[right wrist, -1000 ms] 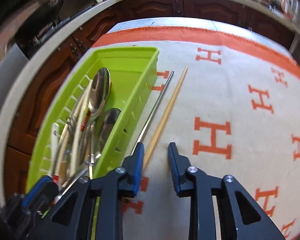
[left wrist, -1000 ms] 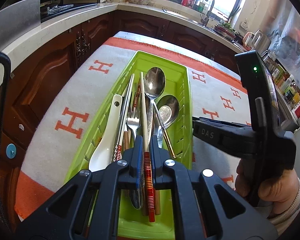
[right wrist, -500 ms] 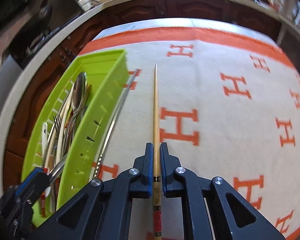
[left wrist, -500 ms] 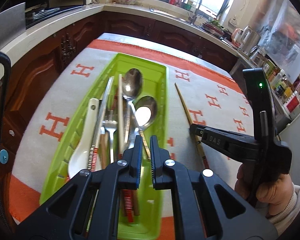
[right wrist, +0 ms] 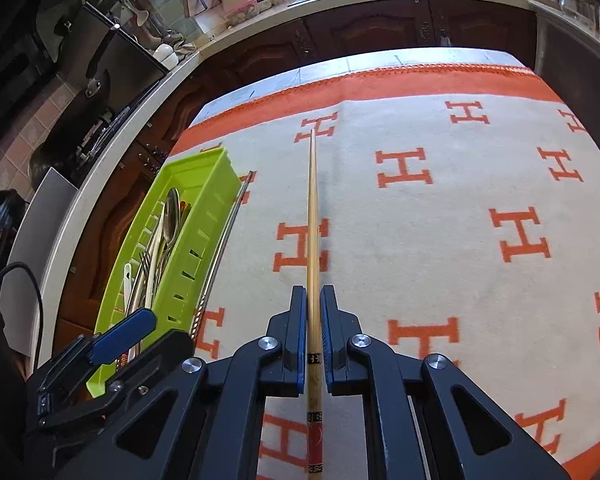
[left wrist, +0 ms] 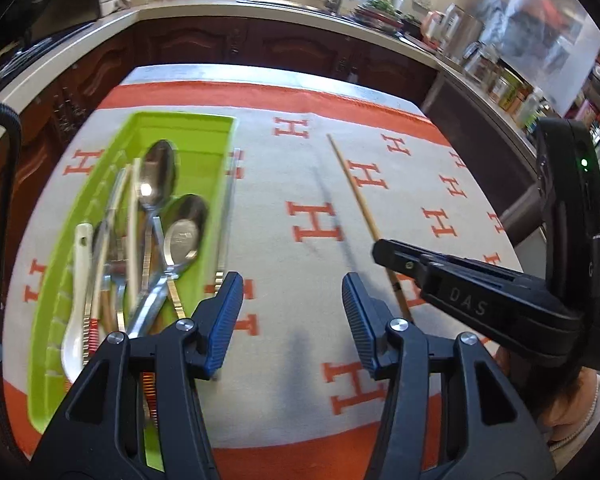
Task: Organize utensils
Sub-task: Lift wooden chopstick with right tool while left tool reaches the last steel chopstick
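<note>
A green utensil tray (left wrist: 204, 128) (right wrist: 204, 216) lies on the left of the cloth and holds spoons (left wrist: 156, 176), a fork, a white ladle spoon (left wrist: 76, 320) and chopsticks. My right gripper (right wrist: 313, 300) (left wrist: 384, 252) is shut on a wooden chopstick (right wrist: 313, 208) (left wrist: 354, 192) and holds it above the cloth, tip pointing away. A metal chopstick (right wrist: 224, 240) (left wrist: 230, 200) lies on the cloth along the tray's right wall. My left gripper (left wrist: 292, 292) is open and empty, over the cloth just right of the tray.
A white cloth with orange H marks and an orange border (right wrist: 420, 92) covers the table. Dark wood cabinets and a pale counter (left wrist: 260, 12) run around the far and left sides. Bottles and jars (left wrist: 512, 88) stand at the right.
My left gripper has let go of the chopstick in the tray, opened and moved right over the cloth. My right gripper closed on the wooden chopstick and lifted it away from the tray.
</note>
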Available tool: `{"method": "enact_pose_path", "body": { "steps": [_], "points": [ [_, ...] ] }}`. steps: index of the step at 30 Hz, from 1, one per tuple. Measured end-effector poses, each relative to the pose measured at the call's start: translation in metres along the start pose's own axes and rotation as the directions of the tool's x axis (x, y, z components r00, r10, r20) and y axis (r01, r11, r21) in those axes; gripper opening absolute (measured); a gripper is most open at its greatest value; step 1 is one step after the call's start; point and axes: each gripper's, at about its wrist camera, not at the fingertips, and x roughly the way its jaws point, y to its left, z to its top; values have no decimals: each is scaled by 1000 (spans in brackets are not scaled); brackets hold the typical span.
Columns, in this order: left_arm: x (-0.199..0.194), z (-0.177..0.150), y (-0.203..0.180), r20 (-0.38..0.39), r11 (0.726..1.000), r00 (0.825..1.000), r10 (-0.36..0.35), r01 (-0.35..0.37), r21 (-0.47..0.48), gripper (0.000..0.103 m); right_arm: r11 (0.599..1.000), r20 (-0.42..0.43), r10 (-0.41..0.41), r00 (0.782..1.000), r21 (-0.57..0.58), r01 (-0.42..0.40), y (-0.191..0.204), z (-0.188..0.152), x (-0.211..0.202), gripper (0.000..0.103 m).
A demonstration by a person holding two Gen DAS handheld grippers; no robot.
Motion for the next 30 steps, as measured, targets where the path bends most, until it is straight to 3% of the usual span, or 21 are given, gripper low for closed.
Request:
{"method": "enact_pose_path", "body": {
  "steps": [3,8,10,17,22,26,30],
  "points": [
    [17,2,-17,-54,999,999,2,1,41,48,1000,-1,12,1000,15,-12,-10,-3,-4,6],
    [51,10,-13,-137,999,990,39,-39,9,48,999,4,29,1000,36,-29,-22,-4,-8,6],
    [56,15,-8,-118,996,989,93,-92,10,48,999,5,31,999,43,-32,-26,-3,-6,6],
    [69,24,-7,-109,983,978,175,-168,73,48,997,9,31,999,69,-31,-31,-4,-4,6],
    [78,29,-16,-126,959,955,269,-254,127,47,997,27,21,999,71,-23,-31,-3,-7,6],
    [82,32,-14,-137,939,935,327,-305,156,40,996,33,28,999,79,-31,-33,-3,-8,6],
    [86,38,-1,-147,924,914,378,-360,130,40,995,33,36,999,88,-39,-37,-4,-7,6]
  ]
}}
